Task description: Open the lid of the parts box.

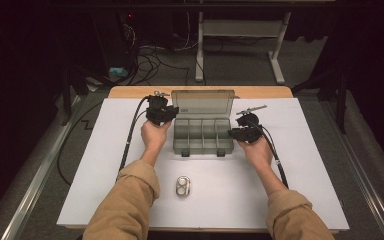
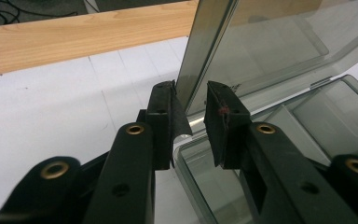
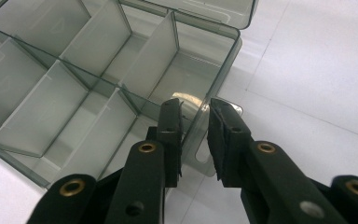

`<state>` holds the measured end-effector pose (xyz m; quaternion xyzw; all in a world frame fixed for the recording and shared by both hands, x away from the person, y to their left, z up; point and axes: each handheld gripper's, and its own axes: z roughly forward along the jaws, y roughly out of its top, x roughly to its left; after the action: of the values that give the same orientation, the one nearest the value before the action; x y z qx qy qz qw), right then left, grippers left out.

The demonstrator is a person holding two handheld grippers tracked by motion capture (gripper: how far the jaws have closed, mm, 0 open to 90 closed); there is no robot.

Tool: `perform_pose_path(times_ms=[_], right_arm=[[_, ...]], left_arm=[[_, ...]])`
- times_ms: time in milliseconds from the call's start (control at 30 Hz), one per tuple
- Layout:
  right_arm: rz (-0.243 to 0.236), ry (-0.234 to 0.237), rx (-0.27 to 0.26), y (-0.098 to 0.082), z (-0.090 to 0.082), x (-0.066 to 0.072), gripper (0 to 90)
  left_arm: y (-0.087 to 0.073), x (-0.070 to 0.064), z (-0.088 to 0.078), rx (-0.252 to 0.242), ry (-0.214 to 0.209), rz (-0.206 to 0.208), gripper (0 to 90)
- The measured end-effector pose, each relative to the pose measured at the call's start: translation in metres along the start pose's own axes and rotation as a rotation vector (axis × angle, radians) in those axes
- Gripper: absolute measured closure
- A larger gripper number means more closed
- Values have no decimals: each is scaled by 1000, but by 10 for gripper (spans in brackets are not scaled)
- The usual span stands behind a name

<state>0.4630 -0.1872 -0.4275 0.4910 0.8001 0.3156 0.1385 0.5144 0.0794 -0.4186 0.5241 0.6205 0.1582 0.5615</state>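
A grey see-through compartment box (image 1: 202,148) stands open at the middle of the white sheet, its lid (image 1: 203,103) raised upright at the back. My left gripper (image 1: 172,112) is at the lid's left end. In the left gripper view its jaws (image 2: 191,91) straddle the lid's side edge (image 2: 200,51); the left pad touches it and a gap shows at the right pad. My right gripper (image 1: 233,133) is at the box's right end. Its jaws (image 3: 196,105) are closed across the right end wall (image 3: 200,140), near the front corner. The compartments (image 3: 37,107) look empty.
A small oval metal tin (image 1: 183,186) lies on the white sheet (image 1: 305,165) in front of the box, between the person's forearms. The wooden table edge (image 1: 130,91) runs behind the lid. Cables trail from both grippers toward the near edge.
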Motion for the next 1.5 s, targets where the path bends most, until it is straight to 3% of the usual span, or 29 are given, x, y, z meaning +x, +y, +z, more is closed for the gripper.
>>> perform_pose_path(times_ms=[700,1000,1100,1333,1500], right_arm=[[1,-8,14,2,0,1,755],[26,-2,27,2,0,1,758],[29,1,27,2,0,1,758],[46,0,27,2,-1,1,760],[44,-4,31,2,-1,1,761]], left_arm=[[-14,13,23,65,73,-24,752],[-12,15,19,75,65,-22,706],[-11,14,16,79,55,-2,703],[-20,14,13,146,50,42,686],[-21,15,14,152,44,30,694]])
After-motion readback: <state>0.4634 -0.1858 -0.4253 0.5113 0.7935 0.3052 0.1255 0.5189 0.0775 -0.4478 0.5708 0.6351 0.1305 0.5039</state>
